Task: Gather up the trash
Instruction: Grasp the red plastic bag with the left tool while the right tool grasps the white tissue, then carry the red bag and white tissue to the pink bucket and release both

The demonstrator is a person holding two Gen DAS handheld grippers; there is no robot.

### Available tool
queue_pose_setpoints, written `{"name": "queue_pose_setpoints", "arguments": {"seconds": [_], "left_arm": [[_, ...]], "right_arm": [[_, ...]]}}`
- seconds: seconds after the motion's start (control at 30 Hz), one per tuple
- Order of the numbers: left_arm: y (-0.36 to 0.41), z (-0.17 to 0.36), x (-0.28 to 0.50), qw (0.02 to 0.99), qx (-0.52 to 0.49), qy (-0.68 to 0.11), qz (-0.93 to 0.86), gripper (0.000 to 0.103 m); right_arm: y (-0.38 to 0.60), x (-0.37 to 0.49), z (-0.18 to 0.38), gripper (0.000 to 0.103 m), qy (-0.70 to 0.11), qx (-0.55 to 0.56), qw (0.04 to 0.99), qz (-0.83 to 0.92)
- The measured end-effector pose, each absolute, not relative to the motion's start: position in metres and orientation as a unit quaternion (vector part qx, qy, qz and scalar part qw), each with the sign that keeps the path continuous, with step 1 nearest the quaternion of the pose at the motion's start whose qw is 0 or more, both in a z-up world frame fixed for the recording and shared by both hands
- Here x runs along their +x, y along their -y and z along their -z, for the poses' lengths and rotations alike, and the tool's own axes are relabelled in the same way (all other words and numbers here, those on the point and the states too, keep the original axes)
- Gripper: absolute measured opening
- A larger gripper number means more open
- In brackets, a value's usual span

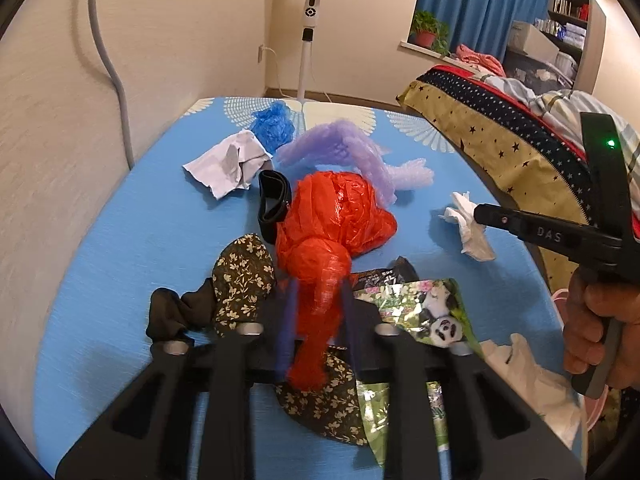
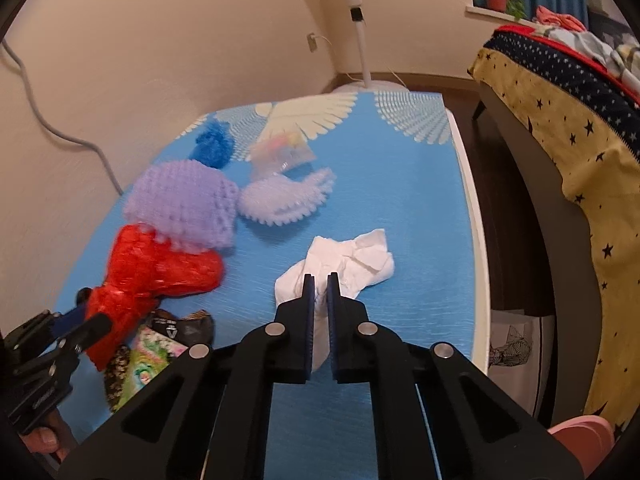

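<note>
My left gripper (image 1: 318,284) is shut on the twisted tail of a red plastic bag (image 1: 336,216), which lies on the blue table (image 1: 120,240); it also shows in the right wrist view (image 2: 152,268). My right gripper (image 2: 320,280) is shut on a crumpled white tissue (image 2: 352,258), seen in the left wrist view (image 1: 468,226) at the right gripper's tip. Purple bubble wrap (image 2: 184,204), a blue plastic wad (image 1: 274,122), crumpled white paper (image 1: 228,162) and a panda snack wrapper (image 1: 424,312) lie around.
A floral cloth (image 1: 244,276), a black strap (image 1: 274,200) and a black wrapper (image 1: 384,276) lie near the red bag. A clear bag (image 2: 282,152) lies at the far end. A bed (image 2: 560,120) stands right, a fan (image 1: 310,20) behind, and a pink bin (image 2: 580,436) below the table edge.
</note>
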State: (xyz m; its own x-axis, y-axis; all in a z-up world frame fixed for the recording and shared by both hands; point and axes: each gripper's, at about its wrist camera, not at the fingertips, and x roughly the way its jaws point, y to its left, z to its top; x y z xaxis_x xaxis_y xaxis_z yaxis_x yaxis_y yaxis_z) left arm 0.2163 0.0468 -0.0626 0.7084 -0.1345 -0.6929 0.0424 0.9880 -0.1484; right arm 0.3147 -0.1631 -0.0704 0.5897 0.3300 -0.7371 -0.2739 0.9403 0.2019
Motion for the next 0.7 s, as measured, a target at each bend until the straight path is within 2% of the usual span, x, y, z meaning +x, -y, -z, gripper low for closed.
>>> {"name": "queue_pose_setpoints", "arguments": {"seconds": [0.07,0.1,0.37,0.7], "left_arm": [[-0.048,0.055,0.214,0.925,-0.062,-0.372,0.043,0.010],[-0.048,0.051,0.214,0.926,-0.061,-0.371,0.041,0.002],[-0.043,0.022,0.192,0.934,-0.052,-0.352,0.031,0.002],[-0.029,-0.015,0.140,0.948,-0.048,-0.315,0.019,0.002]], "right_arm": [[0.167,0.310,0.060,0.006,-0.414,0.034,0.894,-0.171],[0.169,0.306,0.053,0.006,-0.409,0.033,0.896,-0.171],[0.172,0.259,0.006,0.006,-0.376,0.007,0.910,-0.174],[0.201,0.161,-0.046,0.006,-0.337,-0.007,0.930,-0.150]]}}
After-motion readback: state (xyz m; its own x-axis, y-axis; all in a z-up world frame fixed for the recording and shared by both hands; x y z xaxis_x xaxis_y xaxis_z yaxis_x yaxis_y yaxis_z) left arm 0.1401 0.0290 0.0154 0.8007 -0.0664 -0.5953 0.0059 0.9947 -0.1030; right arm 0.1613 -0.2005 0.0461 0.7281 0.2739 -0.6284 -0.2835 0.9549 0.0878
